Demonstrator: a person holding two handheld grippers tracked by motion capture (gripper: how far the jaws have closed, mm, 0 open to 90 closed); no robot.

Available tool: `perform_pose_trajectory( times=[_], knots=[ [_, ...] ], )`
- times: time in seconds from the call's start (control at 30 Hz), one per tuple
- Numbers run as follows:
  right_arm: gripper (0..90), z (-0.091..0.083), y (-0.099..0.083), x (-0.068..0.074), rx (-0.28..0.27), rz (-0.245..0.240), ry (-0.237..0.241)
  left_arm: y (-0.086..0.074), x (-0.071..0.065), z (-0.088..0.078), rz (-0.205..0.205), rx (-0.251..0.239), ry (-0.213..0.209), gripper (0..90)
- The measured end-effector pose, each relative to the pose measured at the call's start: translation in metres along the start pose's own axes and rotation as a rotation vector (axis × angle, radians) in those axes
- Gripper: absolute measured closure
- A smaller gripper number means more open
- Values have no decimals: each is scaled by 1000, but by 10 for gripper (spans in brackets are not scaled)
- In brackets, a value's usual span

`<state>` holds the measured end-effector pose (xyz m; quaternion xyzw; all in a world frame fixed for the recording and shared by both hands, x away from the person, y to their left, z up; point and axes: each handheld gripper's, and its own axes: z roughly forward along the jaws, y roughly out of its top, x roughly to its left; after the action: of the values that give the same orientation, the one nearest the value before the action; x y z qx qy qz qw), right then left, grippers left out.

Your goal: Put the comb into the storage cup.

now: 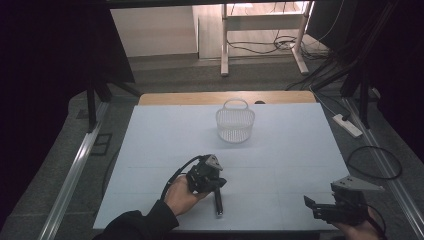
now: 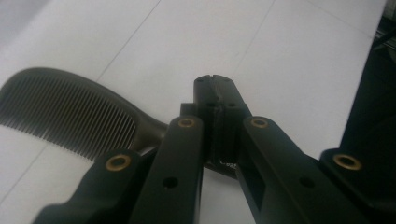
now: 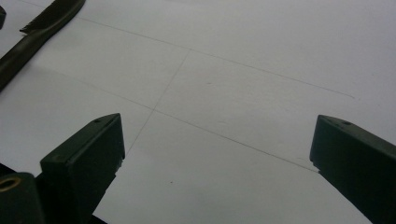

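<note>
While I sit at the near edge of the pale blue table (image 1: 165,135), my left forearm, in a dark sleeve, reaches in from the bottom of the high view and bends toward the middle of the mat, with my left hand (image 1: 181,195) wrapped around the body of the left gripper (image 1: 218,184). That gripper points across the table toward my right side and sits low over the surface. Its two black jaws are clenched tight together, and in the left gripper view they meet over the handle end of a dark comb (image 2: 70,116), which lies flat on the mat with its teeth spreading away to one side. From above, the comb (image 1: 218,202) shows as a thin dark bar just below the jaws. My right hand (image 1: 357,227) rests at the near right corner, holding the right gripper (image 1: 311,206) level and aimed leftward; its jaws stand wide apart over bare mat, grasping nothing. A white mesh basket (image 1: 235,122) stands upright near the far edge, well apart from both grippers.
</note>
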<state>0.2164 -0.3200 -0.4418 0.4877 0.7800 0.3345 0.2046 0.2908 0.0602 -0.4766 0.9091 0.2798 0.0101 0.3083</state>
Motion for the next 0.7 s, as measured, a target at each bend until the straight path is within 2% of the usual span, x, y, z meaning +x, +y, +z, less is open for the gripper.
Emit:
perform_pose_trajectory(
  times=[0.1, 0.43, 0.7],
  knots=[
    [38, 0, 0, 0, -1, -6, 1, -5, 1, 8, -16, 6, 1, 892],
    [41, 0, 0, 1, 0, -11, 2, -12, -5, 24, -18, 41, 0, 891],
    [43, 0, 0, 1, 1, -11, 2, -15, -9, 32, -20, 68, -1, 891]
  ],
)
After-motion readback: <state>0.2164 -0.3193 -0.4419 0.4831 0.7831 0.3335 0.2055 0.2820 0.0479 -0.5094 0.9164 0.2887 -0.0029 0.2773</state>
